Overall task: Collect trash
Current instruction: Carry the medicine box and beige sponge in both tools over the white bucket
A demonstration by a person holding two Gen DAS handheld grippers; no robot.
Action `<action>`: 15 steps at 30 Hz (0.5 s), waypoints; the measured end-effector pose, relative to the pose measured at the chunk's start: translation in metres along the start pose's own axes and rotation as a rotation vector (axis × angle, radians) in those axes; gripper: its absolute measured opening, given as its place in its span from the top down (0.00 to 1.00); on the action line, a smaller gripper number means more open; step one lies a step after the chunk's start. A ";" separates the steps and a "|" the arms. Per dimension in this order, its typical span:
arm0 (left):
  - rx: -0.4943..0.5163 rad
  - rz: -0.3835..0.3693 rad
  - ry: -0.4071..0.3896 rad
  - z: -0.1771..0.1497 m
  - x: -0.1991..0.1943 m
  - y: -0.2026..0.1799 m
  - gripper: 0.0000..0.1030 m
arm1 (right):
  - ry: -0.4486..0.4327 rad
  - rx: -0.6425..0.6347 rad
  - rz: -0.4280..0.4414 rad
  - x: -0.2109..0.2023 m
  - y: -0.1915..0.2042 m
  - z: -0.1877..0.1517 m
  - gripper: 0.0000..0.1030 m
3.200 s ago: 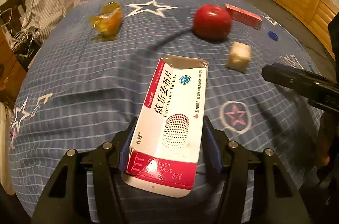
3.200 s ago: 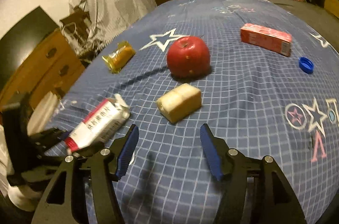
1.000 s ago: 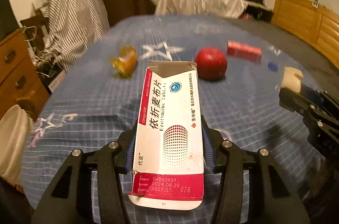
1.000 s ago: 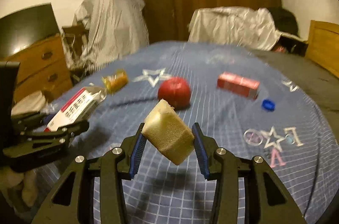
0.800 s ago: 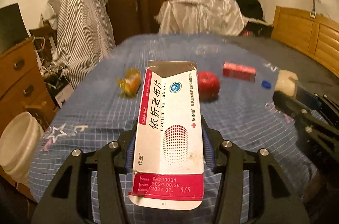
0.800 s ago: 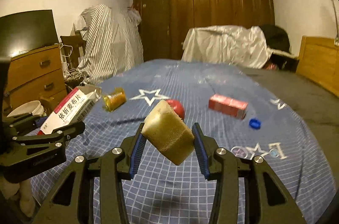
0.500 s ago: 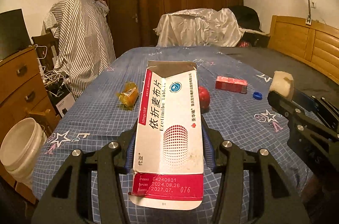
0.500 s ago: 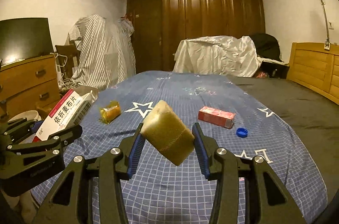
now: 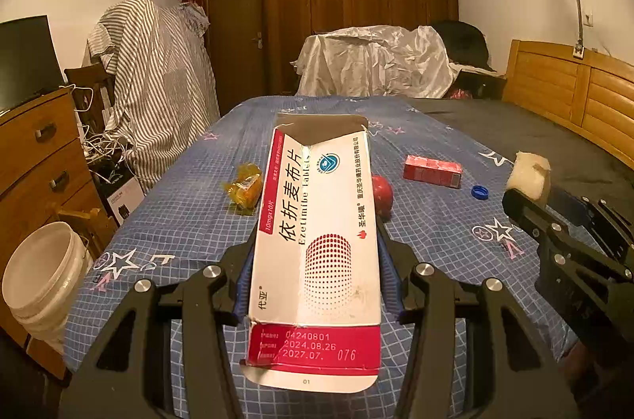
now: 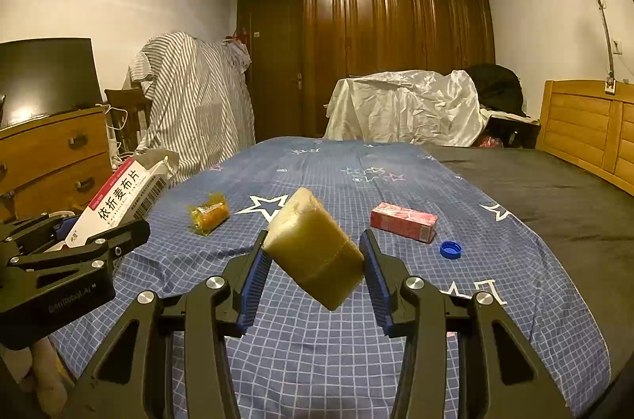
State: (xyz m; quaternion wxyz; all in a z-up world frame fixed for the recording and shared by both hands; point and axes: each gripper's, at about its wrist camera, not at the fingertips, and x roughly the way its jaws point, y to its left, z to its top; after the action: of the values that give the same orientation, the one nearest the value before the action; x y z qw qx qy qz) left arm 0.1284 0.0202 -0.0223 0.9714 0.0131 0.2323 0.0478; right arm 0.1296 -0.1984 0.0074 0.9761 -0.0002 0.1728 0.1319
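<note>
My left gripper (image 9: 317,252) is shut on a white and red medicine box (image 9: 321,205) with a torn, open far end, and holds it lifted above the blue checked bedspread (image 9: 190,221). My right gripper (image 10: 314,240) is shut on a yellowish sponge block (image 10: 313,256), tilted between the blue pads and clear of the bed. Each wrist view catches the other gripper: the right gripper (image 9: 554,221) with the block (image 9: 529,173) at the right edge, the left gripper (image 10: 79,252) with the box (image 10: 119,201) at the left edge.
On the bedspread lie a yellow wrapper (image 10: 208,215), a red carton (image 10: 404,221), a blue bottle cap (image 10: 450,249) and a red apple (image 9: 382,195). A white bucket (image 9: 39,276) stands on the floor by a wooden dresser (image 9: 35,157), left of the bed.
The right gripper, open above the block on the bed at first, now holds it lifted. Both grippers rose and drew back over the last second, then held still.
</note>
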 end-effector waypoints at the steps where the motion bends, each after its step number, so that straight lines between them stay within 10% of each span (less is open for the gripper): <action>1: -0.004 0.003 -0.003 0.001 -0.001 0.001 0.53 | -0.002 -0.003 0.003 -0.002 0.001 0.002 0.55; 15: -0.065 0.151 -0.028 0.022 -0.017 0.080 0.53 | -0.036 -0.073 0.215 0.022 0.084 0.062 0.55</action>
State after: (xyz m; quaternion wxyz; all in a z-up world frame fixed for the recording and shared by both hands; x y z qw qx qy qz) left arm 0.1163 0.0983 0.0086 0.9681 -0.0004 0.2153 0.1280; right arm 0.1484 -0.1092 0.0619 0.9586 -0.0148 0.1495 0.2421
